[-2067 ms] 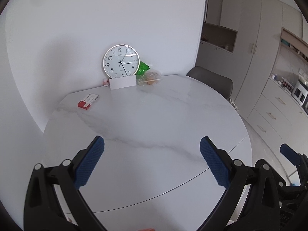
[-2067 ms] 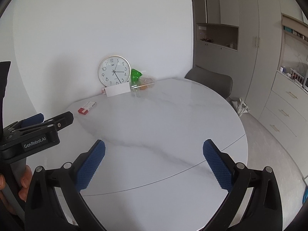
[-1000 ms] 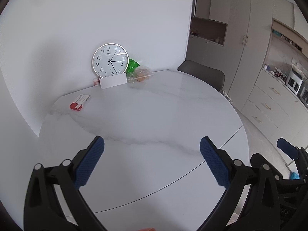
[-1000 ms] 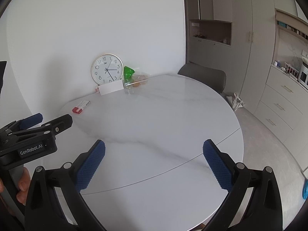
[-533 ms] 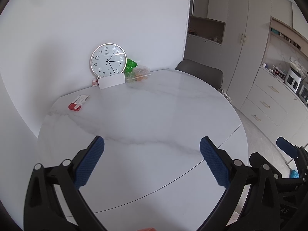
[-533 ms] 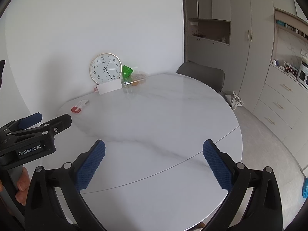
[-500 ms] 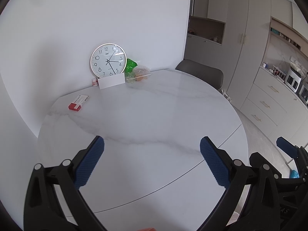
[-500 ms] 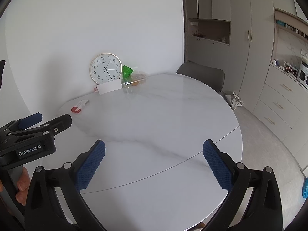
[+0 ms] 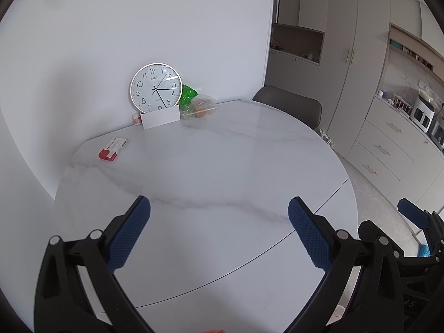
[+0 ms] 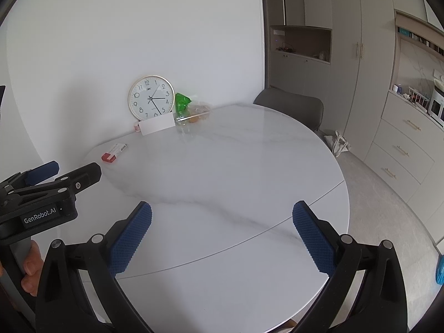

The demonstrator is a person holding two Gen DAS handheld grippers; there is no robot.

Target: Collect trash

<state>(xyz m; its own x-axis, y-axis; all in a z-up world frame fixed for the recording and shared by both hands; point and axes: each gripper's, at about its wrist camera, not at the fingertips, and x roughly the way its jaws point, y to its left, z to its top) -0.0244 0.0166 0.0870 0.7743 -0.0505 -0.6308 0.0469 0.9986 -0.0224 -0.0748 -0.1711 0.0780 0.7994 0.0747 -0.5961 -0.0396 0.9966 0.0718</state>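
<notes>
A round white marble table (image 9: 211, 172) (image 10: 222, 172) fills both views. At its far side lie a green wrapper (image 9: 188, 94) (image 10: 181, 101) and a clear plastic box with food scraps (image 9: 201, 108) (image 10: 194, 115). A red and white carton (image 9: 113, 148) (image 10: 113, 152) lies at the far left. My left gripper (image 9: 219, 230) hovers open over the near edge, nothing between its blue pads. My right gripper (image 10: 222, 233) is open too, beside it on the right.
A wall clock (image 9: 156, 87) leans on the wall behind a white card (image 9: 160, 118), with a small pink bottle (image 9: 135, 118) beside it. A grey chair (image 9: 288, 105) stands behind the table. Cabinets and drawers (image 10: 402, 149) line the right. A hand (image 10: 29, 266) holds the left gripper's handle.
Both cameras have drifted back and turned slightly, so the clock and trash sit a little further off. Both grippers stay open and empty.
</notes>
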